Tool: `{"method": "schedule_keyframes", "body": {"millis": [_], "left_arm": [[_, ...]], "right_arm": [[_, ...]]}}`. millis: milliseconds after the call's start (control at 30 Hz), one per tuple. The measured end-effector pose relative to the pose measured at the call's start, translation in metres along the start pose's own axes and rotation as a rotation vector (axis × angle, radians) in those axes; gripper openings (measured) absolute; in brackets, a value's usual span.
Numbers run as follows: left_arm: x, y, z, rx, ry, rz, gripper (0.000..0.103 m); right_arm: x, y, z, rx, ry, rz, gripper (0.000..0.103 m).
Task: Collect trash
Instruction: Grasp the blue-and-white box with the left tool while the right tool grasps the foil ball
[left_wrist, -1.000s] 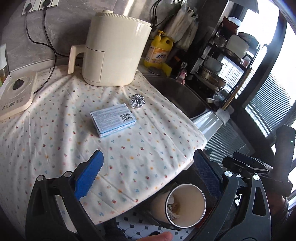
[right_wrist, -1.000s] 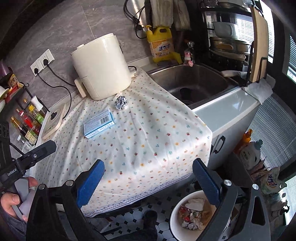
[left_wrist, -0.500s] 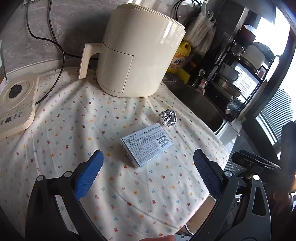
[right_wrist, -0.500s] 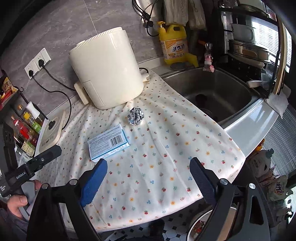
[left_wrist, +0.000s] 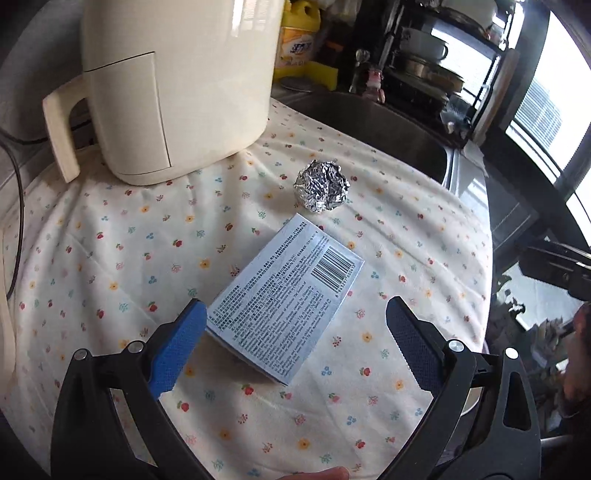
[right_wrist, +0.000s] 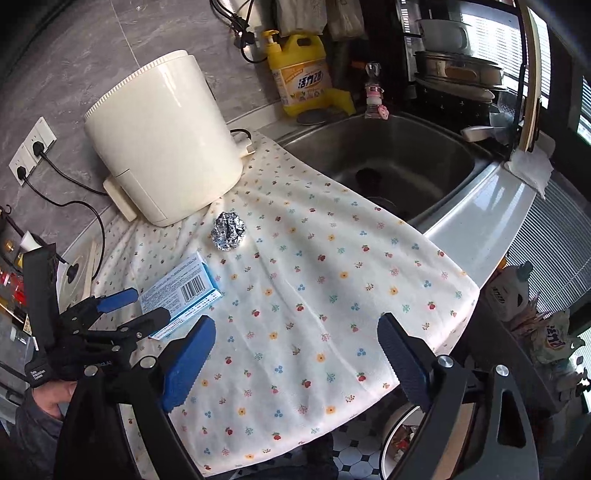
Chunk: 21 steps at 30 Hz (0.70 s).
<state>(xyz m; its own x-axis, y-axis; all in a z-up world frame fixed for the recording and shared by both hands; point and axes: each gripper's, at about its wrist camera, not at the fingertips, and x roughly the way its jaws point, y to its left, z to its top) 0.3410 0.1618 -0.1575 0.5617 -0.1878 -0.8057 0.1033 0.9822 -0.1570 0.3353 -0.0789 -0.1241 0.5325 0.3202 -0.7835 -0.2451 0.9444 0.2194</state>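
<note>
A light blue carton (left_wrist: 284, 302) with a barcode lies flat on the floral cloth (left_wrist: 122, 236), and a crumpled foil ball (left_wrist: 322, 186) sits just beyond it. My left gripper (left_wrist: 294, 304) is open low over the carton, which lies between its blue pads; the left pad is close to the carton's near corner. The right wrist view shows the same carton (right_wrist: 181, 291), the foil ball (right_wrist: 229, 230) and the left gripper (right_wrist: 150, 303) straddling the carton's end. My right gripper (right_wrist: 295, 323) hangs open over bare cloth with nothing between its fingers. A white trash bin (right_wrist: 399, 432) with scraps stands on the floor below the table edge.
A cream air fryer (right_wrist: 162, 136) stands behind the foil ball. The steel sink (right_wrist: 388, 158) lies to the right, with a yellow detergent bottle (right_wrist: 301, 77) and a dish rack (right_wrist: 458, 70) behind it. A flat white appliance (right_wrist: 79, 269) sits at the far left.
My left gripper came from above the bin, forward and down over the cloth to the carton, rolling as it went. My right gripper moved in over the table; the bin slid nearly out of view.
</note>
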Motion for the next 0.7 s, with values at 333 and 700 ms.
{"method": "schedule_keyframes", "body": {"millis": [333, 700], "left_arm": [[0.024, 0.007, -0.002, 0.083, 0.058, 0.037, 0.076], [-0.023, 0.062, -0.003, -0.108, -0.073, 0.017, 0.07]], "right_arm": [[0.018, 0.013, 0.008, -0.005, 0.014, -0.017, 0.087], [0.06, 0.062, 0.043, -0.094, 0.042, 0.005, 0.076]]}}
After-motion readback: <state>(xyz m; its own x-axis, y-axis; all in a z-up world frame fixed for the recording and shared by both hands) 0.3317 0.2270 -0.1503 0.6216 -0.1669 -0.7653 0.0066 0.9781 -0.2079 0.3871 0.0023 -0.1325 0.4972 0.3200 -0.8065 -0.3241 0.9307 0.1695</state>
